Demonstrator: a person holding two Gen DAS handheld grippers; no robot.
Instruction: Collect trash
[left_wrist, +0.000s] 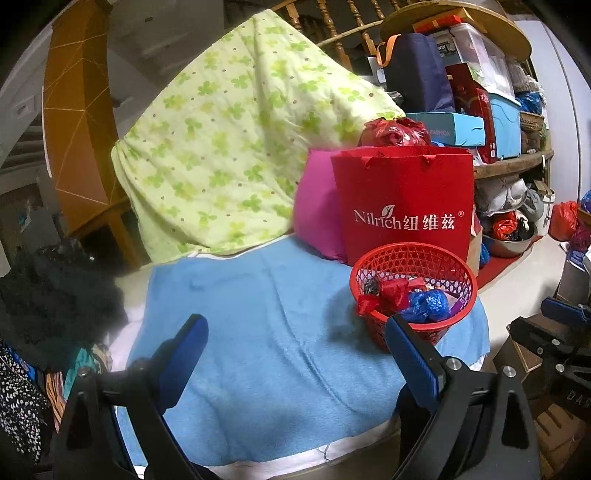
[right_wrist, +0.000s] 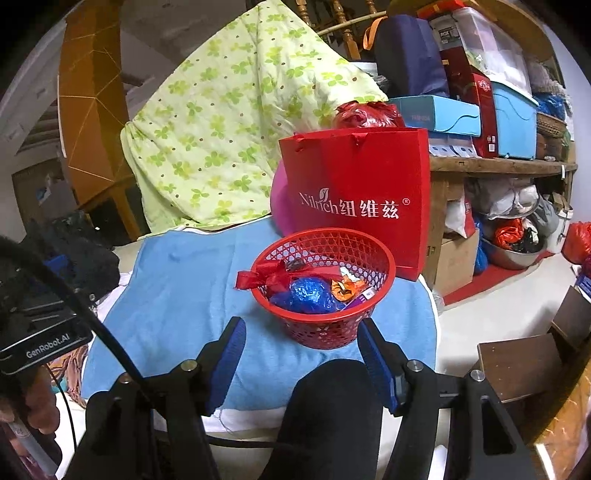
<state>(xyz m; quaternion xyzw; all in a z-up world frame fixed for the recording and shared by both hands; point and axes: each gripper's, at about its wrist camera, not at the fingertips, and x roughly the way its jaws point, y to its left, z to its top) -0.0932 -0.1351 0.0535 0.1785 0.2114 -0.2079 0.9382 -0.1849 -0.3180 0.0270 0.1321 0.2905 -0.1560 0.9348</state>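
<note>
Red mesh basket (right_wrist: 323, 288) of crumpled trash stands at the right edge of a blue towel (left_wrist: 258, 332), touching a red paper bag (right_wrist: 360, 199) behind | left gripper (left_wrist: 295, 339) fingers spread, empty | right gripper (right_wrist: 301, 343) fingers spread, empty, just before the basket

A green clover-print quilt (left_wrist: 236, 140) leans against a wooden stair railing (left_wrist: 332, 40). To the right, a cluttered wooden shelf (right_wrist: 502, 166) carries plastic storage boxes (right_wrist: 513, 122), with a metal basin (right_wrist: 513, 254) on the pale floor (right_wrist: 491, 310) below. An orange panel (left_wrist: 77, 122) stands at left.
</note>
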